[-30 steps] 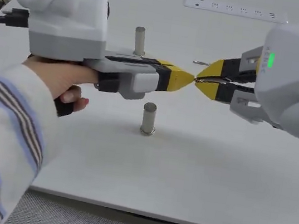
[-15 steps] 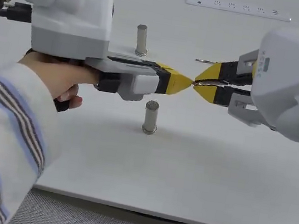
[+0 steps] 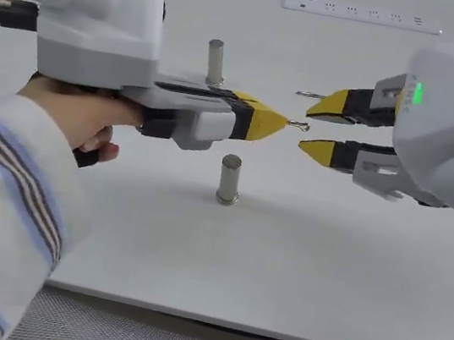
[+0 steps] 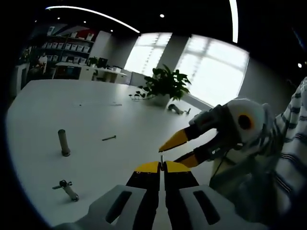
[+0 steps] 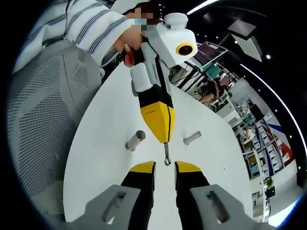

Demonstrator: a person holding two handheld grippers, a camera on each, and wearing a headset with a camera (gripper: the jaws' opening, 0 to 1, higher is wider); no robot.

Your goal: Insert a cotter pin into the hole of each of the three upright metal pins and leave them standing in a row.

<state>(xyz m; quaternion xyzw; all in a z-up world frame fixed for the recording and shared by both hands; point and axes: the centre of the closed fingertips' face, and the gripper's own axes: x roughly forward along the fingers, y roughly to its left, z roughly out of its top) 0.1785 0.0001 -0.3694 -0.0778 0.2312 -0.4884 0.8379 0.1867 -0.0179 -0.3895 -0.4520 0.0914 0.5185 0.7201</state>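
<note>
Cotter pin (image 3: 299, 125) juts from the tip of the left gripper (image 3: 283, 124), whose jaws are clamped on it, above the surface (image 3: 298, 266). The right gripper (image 3: 305, 129) faces it, jaws spread wide, one above and one below the pin's loop. One metal pin (image 3: 229, 179) stands beneath them, a second metal pin (image 3: 216, 61) farther back.

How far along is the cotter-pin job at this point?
Done: perhaps one; a lying metal pin seems to carry a crosspiece. In hand: left gripper shut on a cotter pin, right gripper open. Left: far upright pin and near upright pin look bare.
</note>
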